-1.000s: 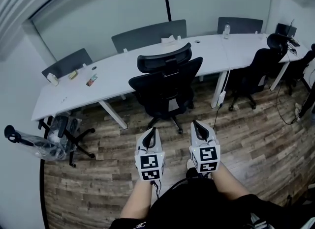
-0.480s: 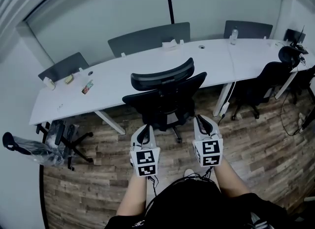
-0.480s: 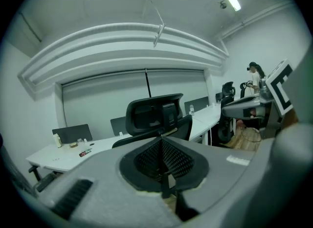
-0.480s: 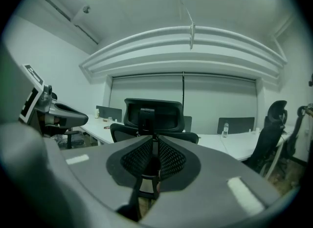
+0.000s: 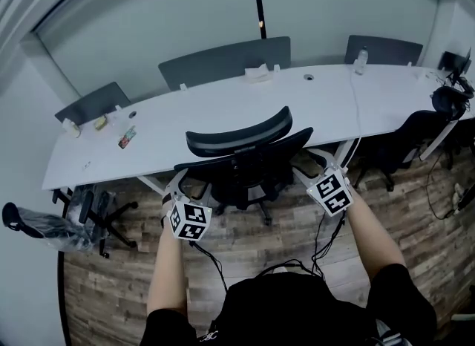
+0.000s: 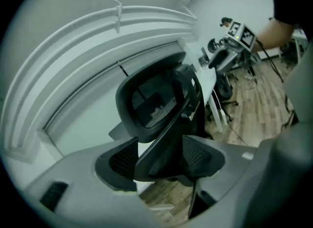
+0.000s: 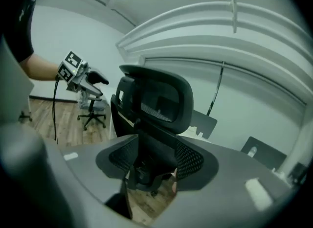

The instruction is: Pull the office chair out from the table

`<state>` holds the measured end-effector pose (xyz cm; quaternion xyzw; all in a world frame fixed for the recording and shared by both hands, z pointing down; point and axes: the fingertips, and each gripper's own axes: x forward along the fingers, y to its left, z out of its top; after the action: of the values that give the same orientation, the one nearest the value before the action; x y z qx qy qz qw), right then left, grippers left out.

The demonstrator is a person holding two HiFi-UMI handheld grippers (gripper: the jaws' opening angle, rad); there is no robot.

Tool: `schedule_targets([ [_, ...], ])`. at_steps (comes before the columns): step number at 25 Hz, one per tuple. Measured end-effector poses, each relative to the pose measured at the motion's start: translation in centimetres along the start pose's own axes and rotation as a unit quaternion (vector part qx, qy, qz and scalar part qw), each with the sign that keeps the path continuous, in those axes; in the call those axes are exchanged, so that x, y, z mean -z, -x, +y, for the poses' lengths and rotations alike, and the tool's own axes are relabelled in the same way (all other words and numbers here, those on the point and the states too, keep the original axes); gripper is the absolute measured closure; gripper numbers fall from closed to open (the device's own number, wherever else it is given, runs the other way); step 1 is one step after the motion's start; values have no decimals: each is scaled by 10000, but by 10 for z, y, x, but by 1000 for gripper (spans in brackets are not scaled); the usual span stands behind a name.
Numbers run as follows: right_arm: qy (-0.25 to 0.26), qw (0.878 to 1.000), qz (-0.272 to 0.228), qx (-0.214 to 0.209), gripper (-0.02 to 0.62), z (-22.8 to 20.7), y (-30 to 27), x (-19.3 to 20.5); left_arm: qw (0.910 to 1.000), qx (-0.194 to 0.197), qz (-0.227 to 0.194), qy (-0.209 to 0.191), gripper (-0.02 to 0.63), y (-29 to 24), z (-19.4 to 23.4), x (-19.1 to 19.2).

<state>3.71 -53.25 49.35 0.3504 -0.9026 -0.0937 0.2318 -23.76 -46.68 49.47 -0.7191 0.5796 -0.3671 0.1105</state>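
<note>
Chair [image 5: 245, 166] seat obsc. by backrest [image 5: 261, 157]

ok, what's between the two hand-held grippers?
The office chair: left hand-held gripper and right hand-held gripper flank its backrest, seen in the head view.

Both bare forearms reach forward from the torso at 6 o'clock in the head view, spread wide apart. The left forearm [image 5: 169, 270] runs toward 12 o'clock, the right forearm [image 5: 371, 237] toward 11 o'clock. The left grey two-jaw tool [image 5: 176, 188], carrying a black-and-white marker cube [image 5: 189, 220], sits at 8 o'clock of centre. The right grey two-jaw tool [image 5: 318, 168] sits at 3 o'clock, a little higher. Each tool's black ribbed pads [image 6: 117, 159] are parted and pressed against a dark part of the black office chair [image 5: 245, 162] filling the gap.
</note>
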Motion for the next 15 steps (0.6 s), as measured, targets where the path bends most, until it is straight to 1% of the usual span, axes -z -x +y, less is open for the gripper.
schedule_targets([
  [2,497,9982,293,-142,333,-24,-16,9,9988,183,199,-401,306,-16,6,11],
  [6,1315,9878,741,-372,281,-57,-46,16,9957,481,482,-636,302,-38,23,28],
  [10,1963,9708,1287,-495,279,-71,-73,28,9911,751,691,-857,301,-55,31,43],
  [13,2265,9587,1634,-541,279,-75,-86,40,9884,877,818,-934,310,-65,33,52],
  [15,2392,9527,1793,-553,284,-77,-91,47,9863,947,927,-985,316,-69,34,59],
])
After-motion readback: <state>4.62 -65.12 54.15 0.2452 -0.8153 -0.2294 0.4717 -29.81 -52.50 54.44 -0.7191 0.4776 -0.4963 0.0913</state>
